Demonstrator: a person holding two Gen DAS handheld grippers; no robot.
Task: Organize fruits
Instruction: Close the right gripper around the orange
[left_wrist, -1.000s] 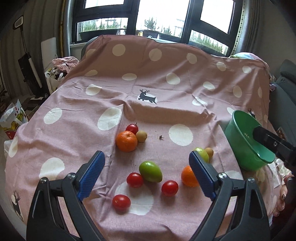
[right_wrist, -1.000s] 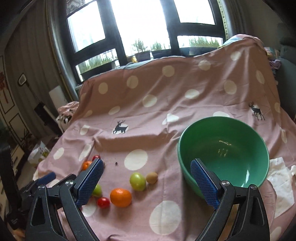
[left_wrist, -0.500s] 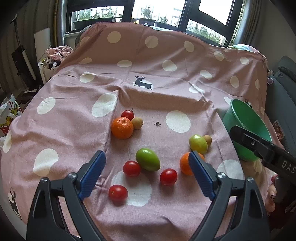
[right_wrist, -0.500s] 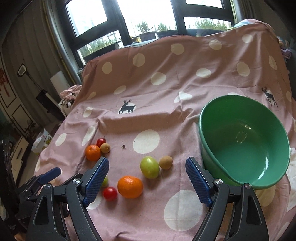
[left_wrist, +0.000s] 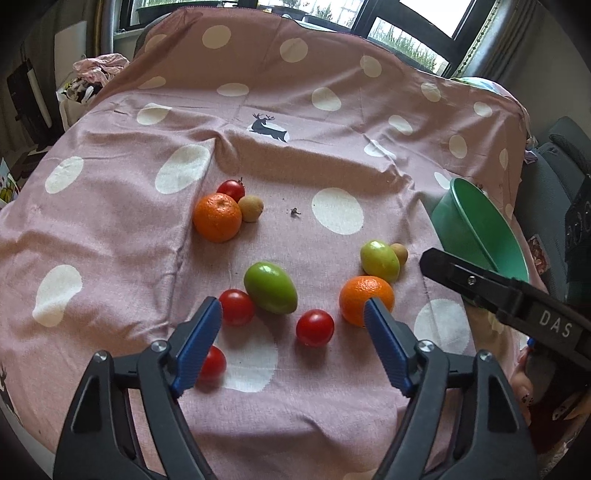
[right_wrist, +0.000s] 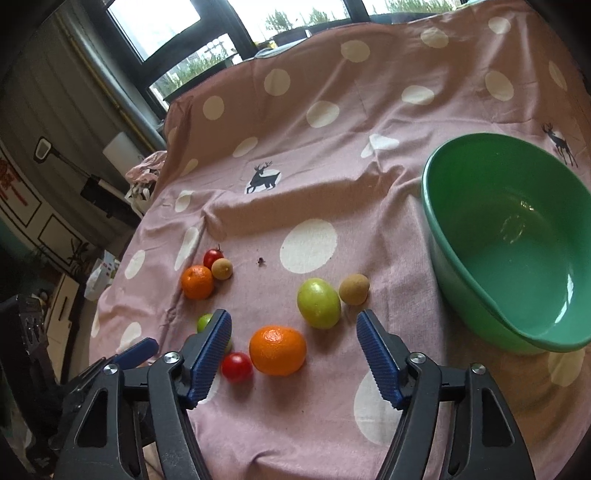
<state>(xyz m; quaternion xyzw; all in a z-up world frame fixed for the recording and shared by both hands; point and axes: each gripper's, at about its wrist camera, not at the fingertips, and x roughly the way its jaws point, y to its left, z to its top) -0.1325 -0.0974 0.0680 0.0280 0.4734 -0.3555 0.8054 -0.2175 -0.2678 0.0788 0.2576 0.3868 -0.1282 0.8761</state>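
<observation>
Several fruits lie on a pink polka-dot cloth. In the left wrist view my open, empty left gripper hovers over a green mango and red tomatoes, with an orange by its right finger. A second orange, a tomato and a small brown fruit sit farther back. In the right wrist view my open, empty right gripper hovers over the near orange, a green fruit and a brown fruit. An empty green bowl stands at the right.
The cloth drapes over the table's edges on all sides. A small dark speck lies mid-cloth. Windows stand behind the table, clutter and bags on the floor at the left, and a dark seat at the right.
Both grippers have tilted down and moved closer to the fruits, which now look larger. The fruits and the bowl have not moved. Both jaws stay open.
</observation>
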